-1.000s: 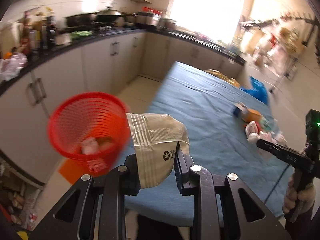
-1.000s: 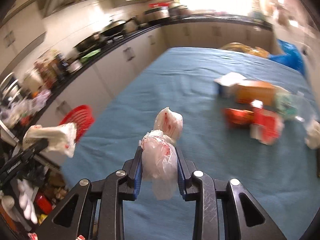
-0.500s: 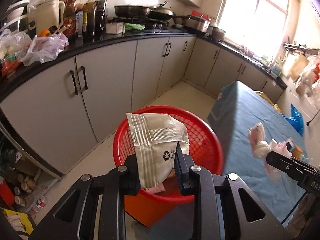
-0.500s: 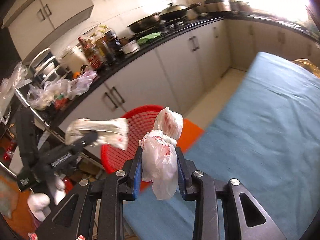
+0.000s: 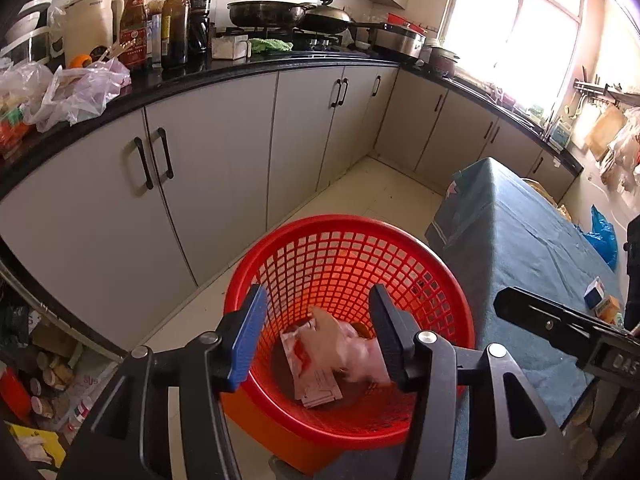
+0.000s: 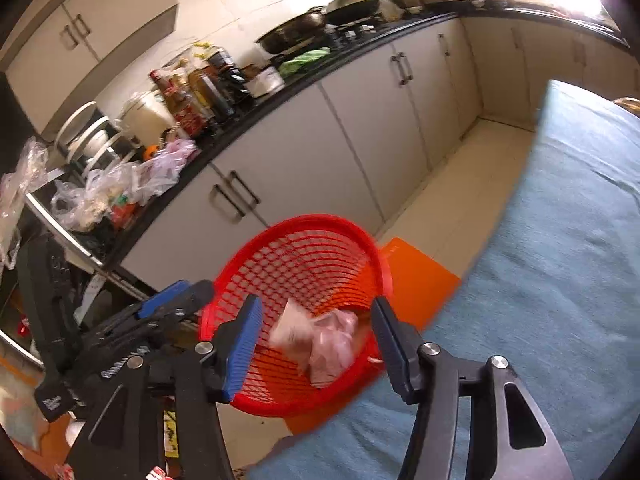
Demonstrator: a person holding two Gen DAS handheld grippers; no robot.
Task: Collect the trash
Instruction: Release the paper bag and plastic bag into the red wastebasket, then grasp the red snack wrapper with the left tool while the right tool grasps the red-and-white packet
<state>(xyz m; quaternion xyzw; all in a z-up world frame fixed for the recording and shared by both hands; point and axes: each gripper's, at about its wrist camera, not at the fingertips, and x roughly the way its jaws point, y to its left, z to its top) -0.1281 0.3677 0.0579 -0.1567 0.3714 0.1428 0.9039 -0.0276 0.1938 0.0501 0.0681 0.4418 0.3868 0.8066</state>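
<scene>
Beside the blue-clothed table [image 5: 516,236], on the pale tiled floor, stood a round red plastic mesh basket [image 5: 344,248], resting on an orange base [image 6: 420,276].

Left gripper [image 5: 318,336] hung above the basket mouth, pointing down into it. Its jaws were opening, blue pad on one side, dark pad on the other, with nothing pressed between them. Below, on the basket floor, lay a flat pale wrapper with red print [image 5: 312,376] and a blurred pinkish crumpled plastic bag [image 5: 352,348], loose from the pads.

Right gripper [image 6: 316,340] was over the near rim of the same basket, from the table side. Its jaws were also opening. A blurred pinkish plastic bag [image 6: 332,340] and a pale packet [image 6: 288,328] showed between the pads without touching either; whether they were falling or already down, I could not tell.

In the left wrist view the right gripper's dark finger [image 5: 560,324] reached in from the table side.

Behind the basket ran grey cabinet doors [image 5: 224,152] under a black countertop [image 5: 240,68] carrying sauce bottles [image 5: 172,20], a white kettle [image 5: 90,24] and pans [image 5: 268,12].
</scene>
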